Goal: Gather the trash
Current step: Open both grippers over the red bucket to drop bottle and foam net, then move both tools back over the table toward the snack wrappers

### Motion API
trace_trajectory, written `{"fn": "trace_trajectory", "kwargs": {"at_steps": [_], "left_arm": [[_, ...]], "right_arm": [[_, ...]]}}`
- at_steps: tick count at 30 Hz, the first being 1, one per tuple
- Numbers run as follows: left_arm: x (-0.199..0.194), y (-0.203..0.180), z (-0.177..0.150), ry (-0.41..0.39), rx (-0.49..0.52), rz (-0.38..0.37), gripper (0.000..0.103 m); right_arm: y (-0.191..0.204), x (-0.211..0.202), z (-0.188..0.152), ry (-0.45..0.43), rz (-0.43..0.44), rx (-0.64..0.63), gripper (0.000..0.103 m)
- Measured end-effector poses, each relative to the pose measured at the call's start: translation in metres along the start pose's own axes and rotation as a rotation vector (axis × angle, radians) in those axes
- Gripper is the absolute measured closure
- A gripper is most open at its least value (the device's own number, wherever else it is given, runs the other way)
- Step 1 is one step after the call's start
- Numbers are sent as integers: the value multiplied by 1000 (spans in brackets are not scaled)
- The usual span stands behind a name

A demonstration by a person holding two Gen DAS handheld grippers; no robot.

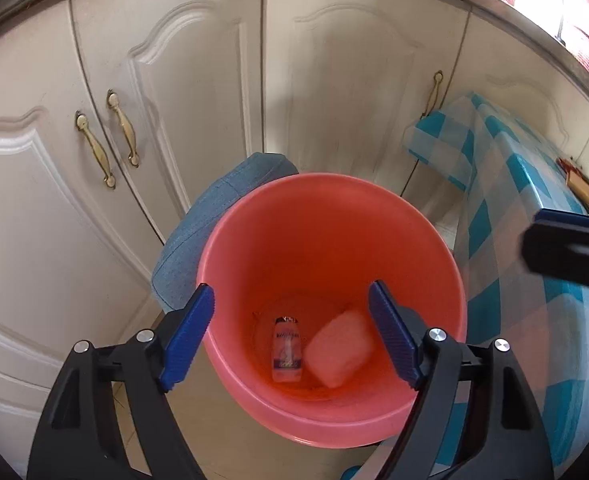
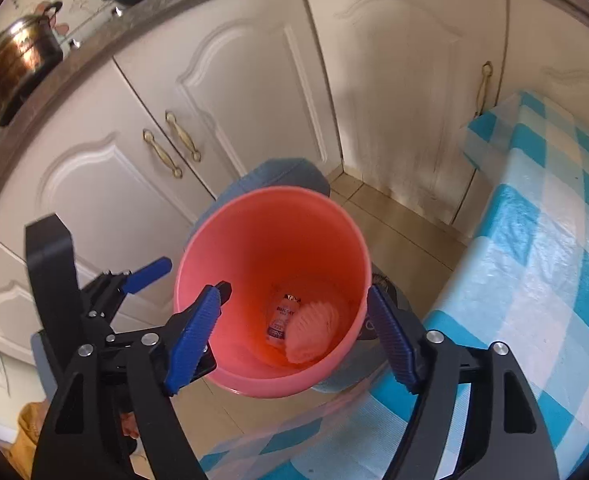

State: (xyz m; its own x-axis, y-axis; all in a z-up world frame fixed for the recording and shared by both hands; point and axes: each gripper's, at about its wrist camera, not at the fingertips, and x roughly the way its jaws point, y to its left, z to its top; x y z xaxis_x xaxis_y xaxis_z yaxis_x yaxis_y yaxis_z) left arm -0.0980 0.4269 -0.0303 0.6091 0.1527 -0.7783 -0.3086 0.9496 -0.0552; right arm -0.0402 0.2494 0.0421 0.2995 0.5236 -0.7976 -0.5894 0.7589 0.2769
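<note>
Looking into the pink bin [image 1: 330,240], a small bottle [image 1: 287,348] and a sponge-like lump [image 1: 339,350] already sit at the bottom. Both hand-held grippers, left [image 1: 290,336] and right [image 2: 294,334], hang wide and empty; probably more trash left on the checkered surface [image 2: 542,264].

both tongs — left tongs [image 1: 290,336], right tongs [image 2: 294,328] — gape wide, holding nothing.
</note>
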Motion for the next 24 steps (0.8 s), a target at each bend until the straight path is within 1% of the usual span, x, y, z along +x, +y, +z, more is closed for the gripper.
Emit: {"fn": "trace_trajectory", "kwargs": {"at_steps": [3, 5, 7, 10, 13, 16, 18, 22, 24], "left_arm": [[-16, 9, -3, -53, -66, 10, 20], [-28, 12, -8, -92, -99, -6, 19], [-41, 13, -13, -128, -108, -21, 18], [-61, 13, -24, -196, -143, -77, 18], [-77, 9, -30, -234, -164, -151, 18], [-91, -5, -31, -250, -148, -190, 18], [-100, -18, -29, -253, -113, -217, 17], [-115, -46, -23, -267, -43, -248, 17], [-121, -59, -20, -262, -11, -261, 16]], "right_arm": [[-8, -26, -3, -71, -15, 16, 16], [-16, -46, -8, -125, -15, 33, 15], [-26, -67, -17, -174, -18, 62, 14], [-42, -89, -35, -230, -13, 124, 13], [-55, -105, -54, -270, -21, 170, 13], [-70, -118, -73, -306, -41, 210, 13], [-79, -127, -84, -329, -48, 236, 13], [-99, -147, -108, -384, -93, 283, 13], [-109, -159, -119, -412, -122, 306, 13]]}}
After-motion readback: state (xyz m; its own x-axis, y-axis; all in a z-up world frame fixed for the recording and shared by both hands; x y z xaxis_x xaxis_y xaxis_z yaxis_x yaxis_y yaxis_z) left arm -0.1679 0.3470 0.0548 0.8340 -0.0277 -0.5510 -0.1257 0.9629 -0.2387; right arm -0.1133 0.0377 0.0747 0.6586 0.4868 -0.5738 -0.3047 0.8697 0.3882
